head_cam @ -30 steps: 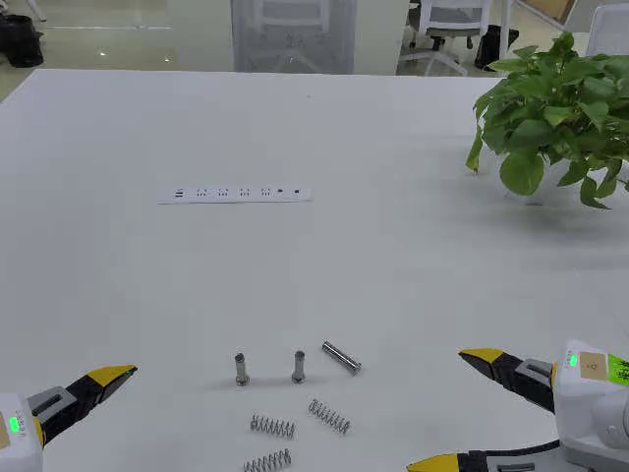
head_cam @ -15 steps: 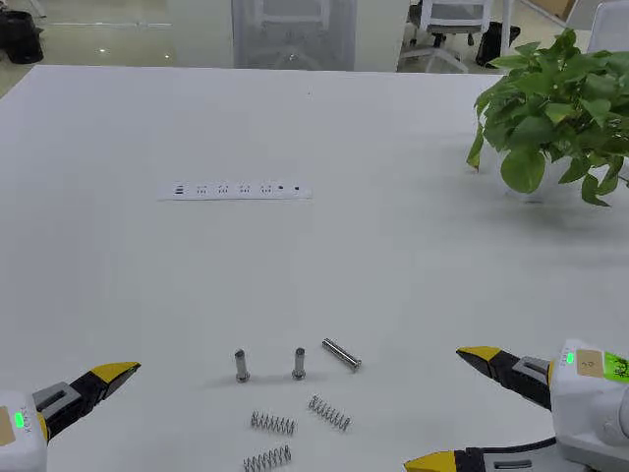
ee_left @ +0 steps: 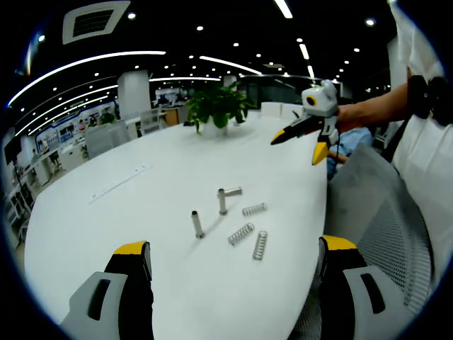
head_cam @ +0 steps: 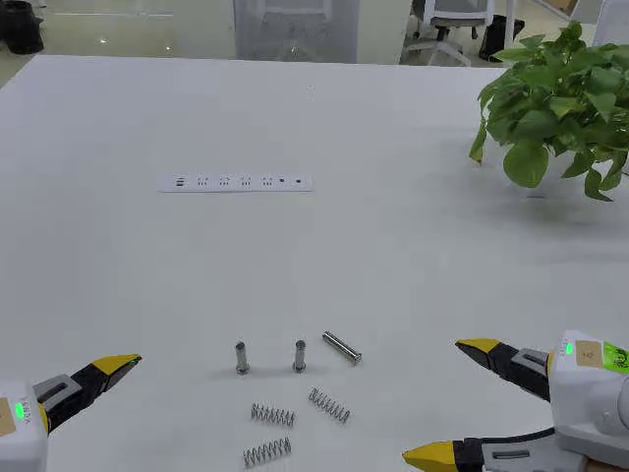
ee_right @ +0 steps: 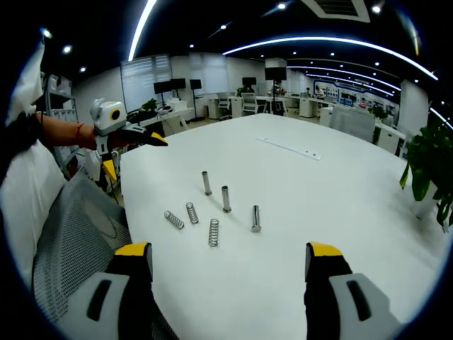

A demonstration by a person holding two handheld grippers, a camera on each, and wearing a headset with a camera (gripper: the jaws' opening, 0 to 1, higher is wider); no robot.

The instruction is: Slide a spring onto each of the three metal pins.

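Between left gripper (ee_left: 234, 245) and right gripper (head_cam: 447, 400): springs (head_cam: 272, 415) are lying flat, before metal pins (head_cam: 300, 355).
Nearer: right.
Jaws: both gaping wide.

Both sets wide open, nothing gripped. The left tongs (ee_left: 233, 246) hang low at the near left, yellow tips aimed right and a bit far. The right tongs (head_cam: 437, 400) are at the near right, tips aimed left. A bare forearm (ee_left: 375, 106) holds the right pair up.
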